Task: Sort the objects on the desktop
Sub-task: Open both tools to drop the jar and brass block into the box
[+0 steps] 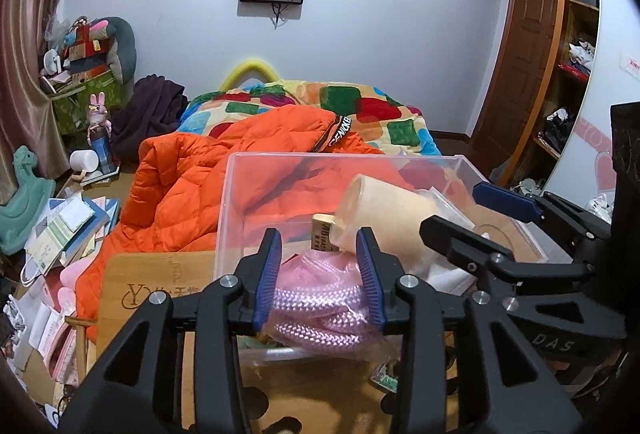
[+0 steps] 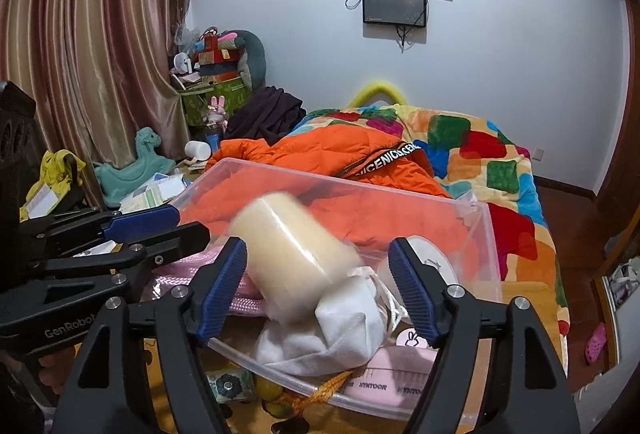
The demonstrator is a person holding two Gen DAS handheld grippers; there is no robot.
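A clear plastic bin (image 1: 256, 194) (image 2: 486, 234) stands on a wooden table. My left gripper (image 1: 322, 278) is shut on a bag of pink rope (image 1: 320, 302) at the bin's near edge. A cream cylindrical cup (image 1: 384, 214) (image 2: 292, 254) lies tilted inside the bin, blurred in the right wrist view. My right gripper (image 2: 320, 290) is open, its jaws either side of the cup and not touching it. A white cloth pouch (image 2: 344, 326) lies under the cup. The right gripper also shows in the left wrist view (image 1: 460, 214), and the left one in the right wrist view (image 2: 180, 222).
A small gold box (image 1: 322, 234) sits in the bin beside the cup. A white round lid (image 2: 432, 262) and a pink case (image 2: 400, 374) lie in the bin. An orange jacket (image 1: 192, 186) and a colourful blanket (image 2: 480, 154) cover the bed behind. Papers (image 1: 64, 230) lie at the left.
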